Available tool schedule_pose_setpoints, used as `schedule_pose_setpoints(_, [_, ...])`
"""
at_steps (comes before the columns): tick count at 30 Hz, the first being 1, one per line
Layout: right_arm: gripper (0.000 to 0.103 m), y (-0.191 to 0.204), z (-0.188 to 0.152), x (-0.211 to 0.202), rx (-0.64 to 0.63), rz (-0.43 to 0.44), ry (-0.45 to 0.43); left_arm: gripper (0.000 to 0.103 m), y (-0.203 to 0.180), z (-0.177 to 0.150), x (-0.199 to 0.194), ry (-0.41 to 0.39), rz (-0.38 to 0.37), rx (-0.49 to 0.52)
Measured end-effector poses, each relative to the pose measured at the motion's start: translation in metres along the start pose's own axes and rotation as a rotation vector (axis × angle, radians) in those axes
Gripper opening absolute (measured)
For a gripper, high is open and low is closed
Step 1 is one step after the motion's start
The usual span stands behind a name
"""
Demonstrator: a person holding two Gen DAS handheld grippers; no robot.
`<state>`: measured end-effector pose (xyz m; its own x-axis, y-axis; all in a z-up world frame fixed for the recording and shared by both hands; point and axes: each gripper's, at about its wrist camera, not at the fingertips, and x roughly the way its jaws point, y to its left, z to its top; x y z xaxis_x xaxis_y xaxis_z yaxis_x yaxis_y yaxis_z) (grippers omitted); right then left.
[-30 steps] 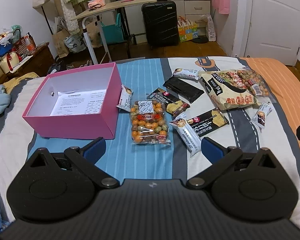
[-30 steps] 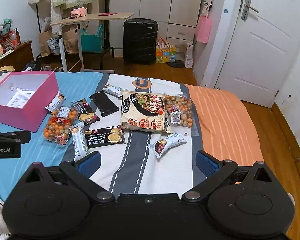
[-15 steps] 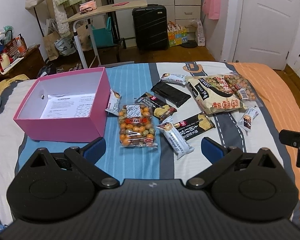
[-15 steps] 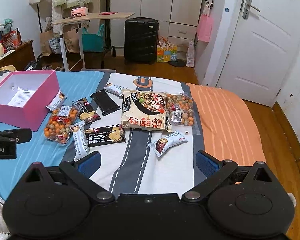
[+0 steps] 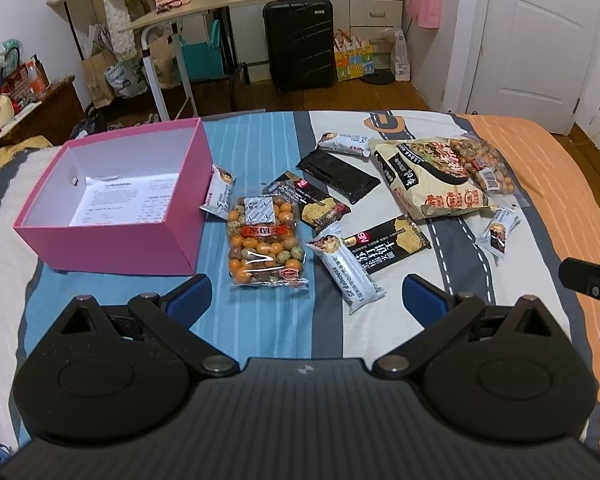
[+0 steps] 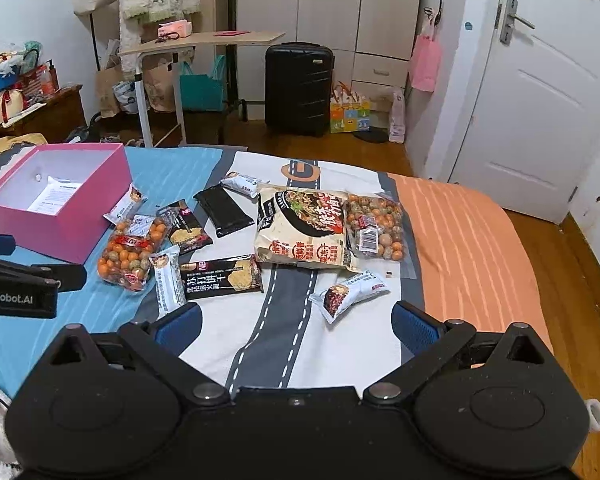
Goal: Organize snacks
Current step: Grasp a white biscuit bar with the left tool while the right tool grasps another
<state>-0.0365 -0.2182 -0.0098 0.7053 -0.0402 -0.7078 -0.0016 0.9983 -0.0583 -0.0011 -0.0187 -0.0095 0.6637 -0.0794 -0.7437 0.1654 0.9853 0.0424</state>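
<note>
A pink box [image 5: 112, 240] [image 6: 80, 236] with a sheet of paper inside stands open on the bed's left side. Several snack packs lie to its right: a bag of coloured coated nuts [image 5: 264, 240] [image 6: 130, 254], a white bar [image 5: 346, 268], a black cracker pack [image 5: 384, 246] [image 6: 220, 278], a large cream bag [image 5: 432, 178] [image 6: 300, 232], a second nut bag [image 6: 374, 232] and a small white pack [image 6: 350, 294]. My left gripper [image 5: 305, 298] hovers open, nearer than the nut bag. My right gripper [image 6: 296, 322] hovers open just short of the small white pack. Both hold nothing.
The bed [image 6: 460, 240] has blue, white and orange striped bedding. Beyond its far edge stand a black suitcase [image 6: 298, 88], a rolling desk [image 6: 204, 40], bags and a wardrobe. A white door [image 6: 540, 100] is at the right. Wooden floor lies past the bed's right edge.
The left gripper has drawn back and swung slightly right, so the box and snacks sit farther off and the right gripper's tip shows more. The right gripper barely moved. Nothing was picked up.
</note>
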Motion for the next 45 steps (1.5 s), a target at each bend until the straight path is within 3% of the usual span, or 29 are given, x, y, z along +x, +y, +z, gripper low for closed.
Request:
schedule_pose_setpoints(5, [0.102, -0.002, -0.004, 0.010, -0.053, 0.027, -0.048, 0.100, -0.003, 0.000, 0.019, 0.018, -0.006, -0.024])
schedule_pose_setpoints(9, [0.102, -0.011, -0.009, 0.031, -0.127, 0.045, -0.161, 0.098, -0.005, -0.002, 0.044, 0.023, 0.007, -0.052])
schedule_pose_setpoints(11, [0.102, -0.023, -0.015, 0.050, -0.161, 0.102, -0.212, 0.098, -0.010, -0.004, 0.057, 0.008, 0.038, -0.051])
schedule_pose_setpoints(13, [0.102, -0.035, -0.012, 0.077, -0.139, 0.124, -0.156, 0.098, -0.014, -0.008, 0.071, -0.018, 0.061, -0.056])
schedule_pose_setpoints(16, [0.099, -0.061, -0.011, 0.122, -0.001, 0.161, -0.044, 0.098, -0.014, -0.012, 0.096, -0.035, 0.071, -0.091])
schedule_pose_setpoints(17, [0.094, -0.068, -0.012, 0.136, 0.036, 0.158, -0.009, 0.098, -0.015, -0.013, 0.104, -0.029, 0.068, -0.088])
schedule_pose_setpoints(21, [0.091, -0.084, -0.016, 0.178, 0.177, 0.127, 0.124, 0.098, -0.014, -0.010, 0.139, 0.033, 0.049, -0.116])
schedule_pose_setpoints(25, [0.088, -0.101, -0.023, 0.199, 0.392, 0.187, 0.123, 0.093, -0.017, -0.006, 0.163, 0.050, 0.045, -0.165])
schedule_pose_setpoints(27, [0.088, -0.104, -0.023, 0.205, 0.444, 0.179, 0.106, 0.084, -0.023, -0.005, 0.175, 0.078, 0.043, -0.145])
schedule_pose_setpoints(28, [0.088, -0.102, -0.022, 0.207, 0.444, 0.175, 0.091, 0.073, -0.026, -0.007, 0.180, 0.091, 0.039, -0.140])
schedule_pose_setpoints(30, [0.082, -0.095, -0.021, 0.208, 0.408, 0.137, 0.079, 0.068, -0.031, -0.013, 0.189, 0.113, 0.029, -0.133])
schedule_pose_setpoints(32, [0.059, -0.087, -0.021, 0.210, 0.360, 0.059, 0.073, 0.068, -0.036, -0.018, 0.189, 0.092, 0.050, -0.105])
schedule_pose_setpoints(33, [0.056, -0.089, -0.022, 0.207, 0.346, 0.047, 0.063, 0.066, -0.039, -0.019, 0.188, 0.082, 0.059, -0.094])
schedule_pose_setpoints(35, [0.044, -0.092, -0.028, 0.201, 0.356, 0.049, 0.046, 0.052, -0.041, -0.019, 0.186, 0.078, 0.045, -0.090])
schedule_pose_setpoints(37, [0.036, -0.100, -0.034, 0.195, 0.371, 0.054, 0.040, 0.050, -0.039, -0.020, 0.186, 0.086, 0.028, -0.120])
schedule_pose_setpoints(42, [0.032, -0.097, -0.041, 0.191, 0.287, 0.039, 0.021, 0.055, -0.037, -0.023, 0.190, 0.077, 0.028, -0.144])
schedule_pose_setpoints(45, [0.031, -0.093, -0.040, 0.186, 0.248, 0.016, 0.007, 0.045, -0.034, -0.022, 0.189, 0.093, 0.002, -0.165])
